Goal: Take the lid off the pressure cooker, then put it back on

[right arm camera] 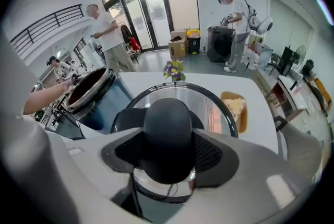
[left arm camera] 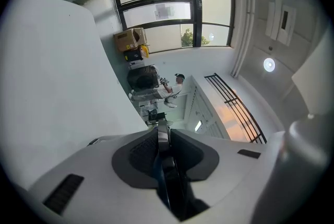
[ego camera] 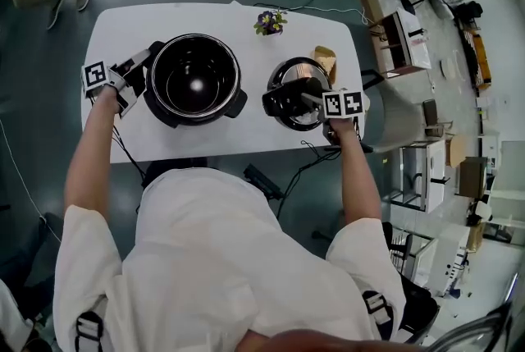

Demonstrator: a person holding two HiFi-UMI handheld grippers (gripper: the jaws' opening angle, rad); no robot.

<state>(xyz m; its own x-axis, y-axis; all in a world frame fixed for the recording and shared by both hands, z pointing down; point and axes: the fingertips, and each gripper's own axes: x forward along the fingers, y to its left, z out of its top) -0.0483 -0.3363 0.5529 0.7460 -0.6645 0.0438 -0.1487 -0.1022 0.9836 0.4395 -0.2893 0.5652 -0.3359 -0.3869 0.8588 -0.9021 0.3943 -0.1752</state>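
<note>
left gripper (ego camera: 131, 80): jaws nearly together, clamped on a thin edge at the left side of the pressure cooker (ego camera: 232, 63), pointing level to brace it. pot is open, left-centre on the table (ego camera: 246, 141)

lid (ego camera: 289, 76) is off, just right of the pot over the table. right gripper (ego camera: 316, 102) points steeply down, pads closed around the lid's black knob (right arm camera: 168, 134)

removal looks done, refit is next. carry the lid level, centre it over the rim, lower it straight with no swing on the knob, seat it flush all round, hold the pot firm with the left so it can't slide
</note>
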